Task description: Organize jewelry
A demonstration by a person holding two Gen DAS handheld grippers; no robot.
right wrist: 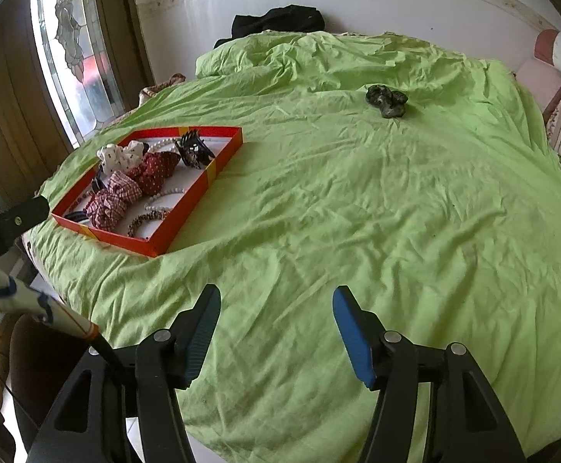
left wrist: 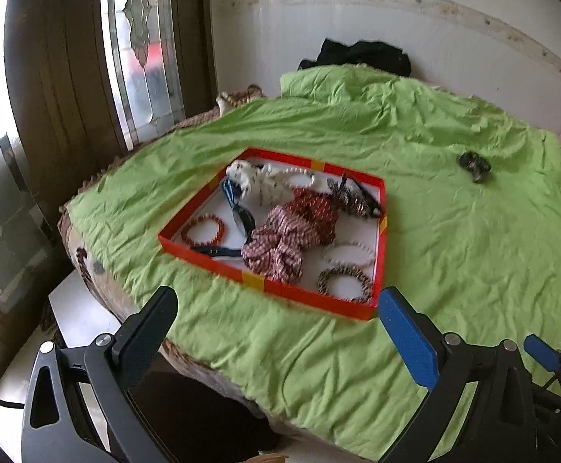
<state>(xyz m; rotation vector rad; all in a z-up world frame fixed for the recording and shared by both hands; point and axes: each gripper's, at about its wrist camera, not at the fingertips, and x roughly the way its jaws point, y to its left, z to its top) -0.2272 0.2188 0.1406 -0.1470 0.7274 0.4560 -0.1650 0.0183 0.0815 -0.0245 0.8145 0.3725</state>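
My left gripper spread wide and empty just before the red tray of bracelets and scrunchies, my right gripper parted, empty above green sheet, dark scrunchie lying far off near the wall
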